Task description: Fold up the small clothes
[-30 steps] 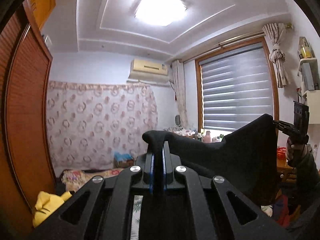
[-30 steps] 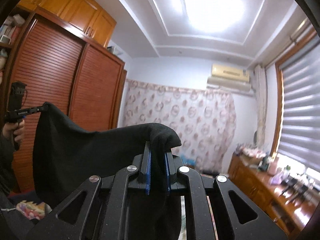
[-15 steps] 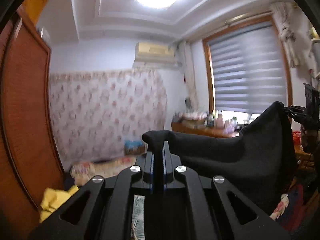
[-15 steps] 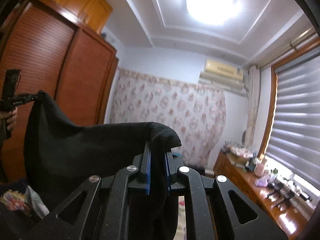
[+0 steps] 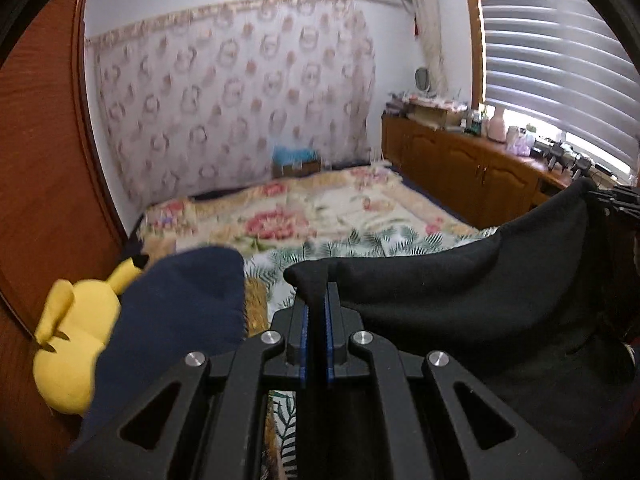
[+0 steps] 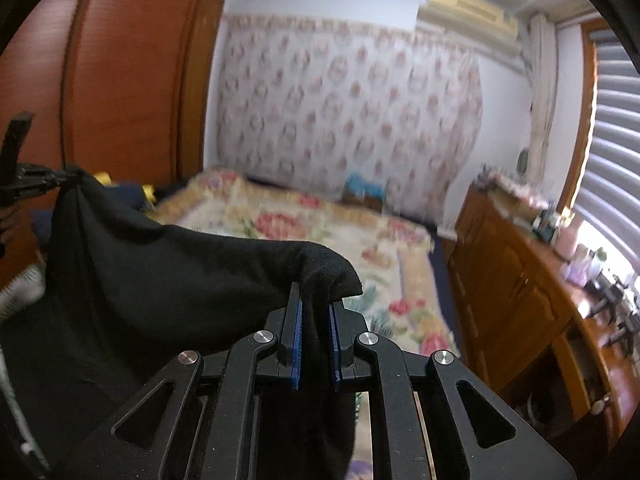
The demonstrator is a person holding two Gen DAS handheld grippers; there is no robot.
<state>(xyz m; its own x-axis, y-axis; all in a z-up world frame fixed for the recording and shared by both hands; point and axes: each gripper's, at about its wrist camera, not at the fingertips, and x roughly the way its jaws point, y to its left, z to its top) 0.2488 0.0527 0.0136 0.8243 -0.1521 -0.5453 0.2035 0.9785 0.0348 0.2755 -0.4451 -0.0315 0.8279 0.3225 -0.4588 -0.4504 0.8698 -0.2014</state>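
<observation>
A black garment (image 5: 460, 292) hangs stretched in the air between my two grippers, above a bed with a floral blanket (image 5: 320, 216). My left gripper (image 5: 315, 292) is shut on one corner of it, its blue pads pressed on the cloth. My right gripper (image 6: 315, 296) is shut on the other corner, and the black garment (image 6: 160, 280) sags away to the left. In the right wrist view the left gripper (image 6: 68, 174) shows at the far left edge. In the left wrist view the right gripper (image 5: 600, 196) shows at the far right edge.
A navy cloth (image 5: 172, 320) and a yellow plush toy (image 5: 72, 344) lie at the bed's left side, by a brown wardrobe (image 6: 120, 80). A wooden sideboard (image 6: 520, 280) with small items runs under the window at the right. A patterned curtain (image 5: 240, 100) covers the far wall.
Both grippers have swung down with the garment still held. The views went from ceiling and upper wall to the bed. The navy cloth has come into the left wrist view.
</observation>
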